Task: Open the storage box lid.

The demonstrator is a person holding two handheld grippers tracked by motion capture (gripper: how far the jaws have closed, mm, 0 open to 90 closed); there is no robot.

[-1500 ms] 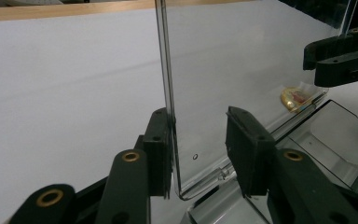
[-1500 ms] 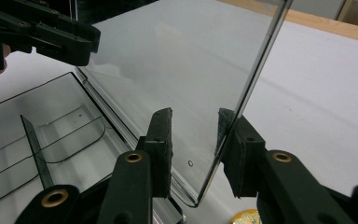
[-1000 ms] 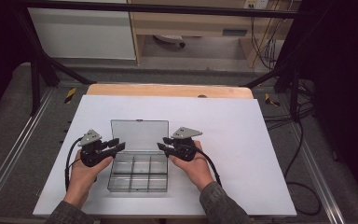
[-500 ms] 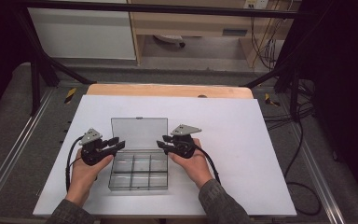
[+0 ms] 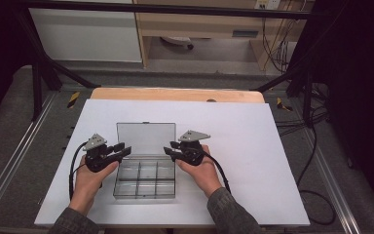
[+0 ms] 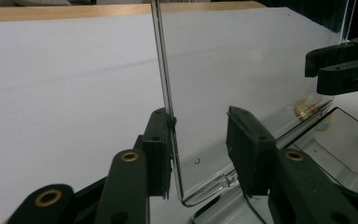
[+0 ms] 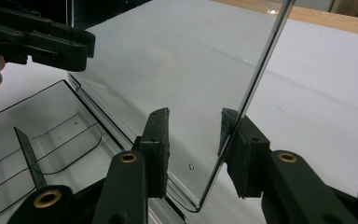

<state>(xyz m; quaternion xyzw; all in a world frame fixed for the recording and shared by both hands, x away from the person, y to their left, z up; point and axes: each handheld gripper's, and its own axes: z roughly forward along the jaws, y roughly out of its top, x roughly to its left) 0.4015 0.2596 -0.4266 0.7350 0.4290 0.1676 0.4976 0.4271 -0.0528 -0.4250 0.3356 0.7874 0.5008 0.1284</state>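
My left gripper (image 5: 121,152) and right gripper (image 5: 168,150) are black, each topped with a grey three-cornered plate. A black cable (image 5: 71,171) trails from each. The jaw arms carry brass-ringed pivots and small screws. My sleeves (image 5: 231,214) are dark, mottled grey-green.

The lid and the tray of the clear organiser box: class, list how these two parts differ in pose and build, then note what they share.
The lid stands raised from the back edge, while the tray lies flat on the white table. The lid is one plain pane; the tray is split by dividers into compartments. The lid's side edges sit between the jaws of the left gripper and the right gripper; the tray is free of both. Both are clear plastic, joined at the back.
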